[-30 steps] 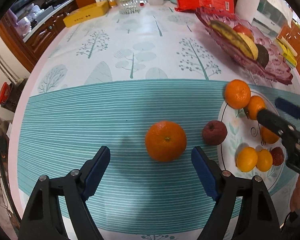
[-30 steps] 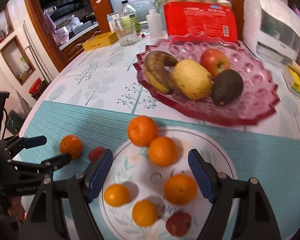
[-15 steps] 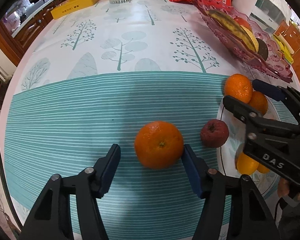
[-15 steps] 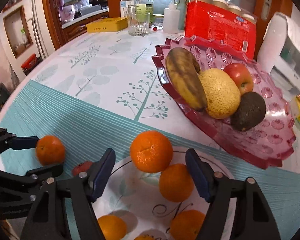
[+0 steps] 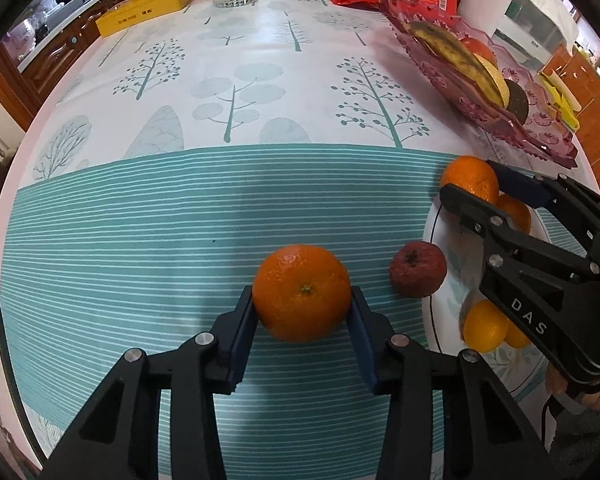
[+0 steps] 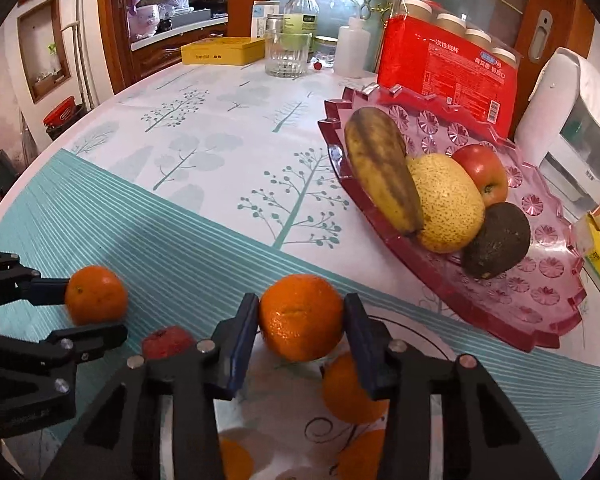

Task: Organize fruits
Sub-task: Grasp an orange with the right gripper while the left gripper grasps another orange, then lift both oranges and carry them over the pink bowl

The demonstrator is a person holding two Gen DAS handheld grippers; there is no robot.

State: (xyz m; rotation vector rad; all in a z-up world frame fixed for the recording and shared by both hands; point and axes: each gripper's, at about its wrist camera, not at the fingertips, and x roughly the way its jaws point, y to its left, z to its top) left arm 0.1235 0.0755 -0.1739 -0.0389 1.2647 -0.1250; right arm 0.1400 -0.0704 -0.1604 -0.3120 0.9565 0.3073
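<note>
On the teal-striped tabletop [image 5: 139, 240], the left gripper [image 5: 302, 312] has just been closing, and its blue-padded fingers [image 5: 243, 320] now pinch a round orange mandarin [image 5: 302, 292] that sits on the cloth. Just right of it lies a small wrinkled dark-red fruit [image 5: 418, 268], touching the rim of the white patterned plate [image 6: 416, 344]. Over that plate the right gripper [image 6: 300, 324] has also just been closing; its fingers [image 6: 241, 332] press a second orange mandarin [image 6: 300, 316] at the plate's far edge. Beyond stands a pink glass fruit dish [image 6: 540, 304]. Both grasps look made; the next move likely calls for lifting each fruit clear without squeezing harder, then carrying it to its place.
</note>
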